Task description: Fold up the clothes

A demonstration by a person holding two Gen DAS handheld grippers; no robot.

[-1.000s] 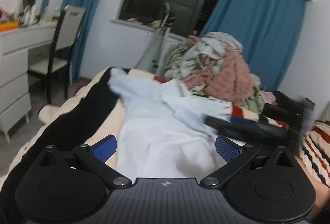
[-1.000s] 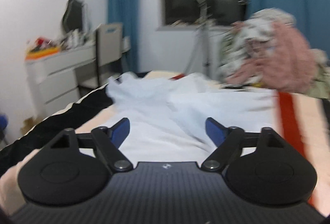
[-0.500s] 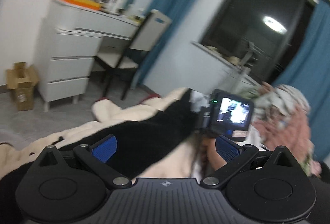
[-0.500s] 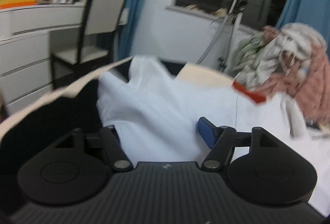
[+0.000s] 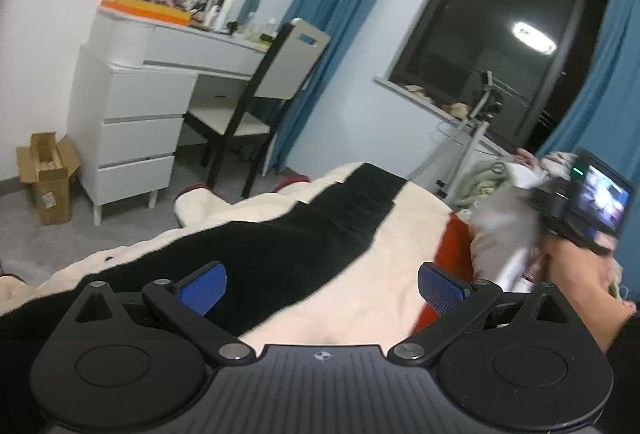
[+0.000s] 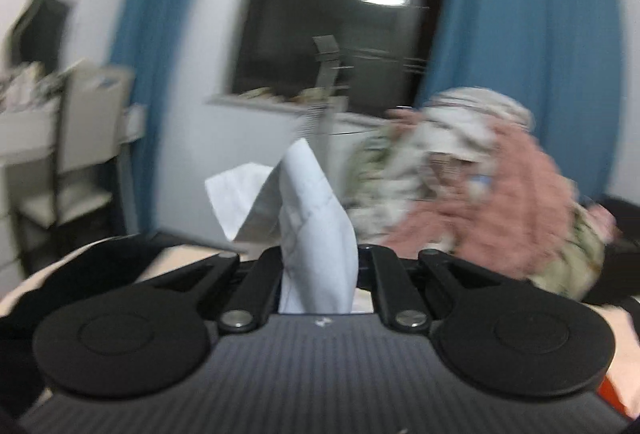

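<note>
Dim ceiling light glares in the window (image 5: 500, 46); right view motion-blurred, edges fisheye-bent.

Motion blur smears the clothes pile (image 6: 472, 178); the white garment (image 6: 316, 234) hides the right jaws' pads.

My left wrist view sits low over the bed (image 5: 400, 234), facing the desk (image 5: 160, 54) left of the window (image 5: 500, 46). My right wrist view faces that window (image 6: 340, 14) straight on, nearer; both share it.
</note>
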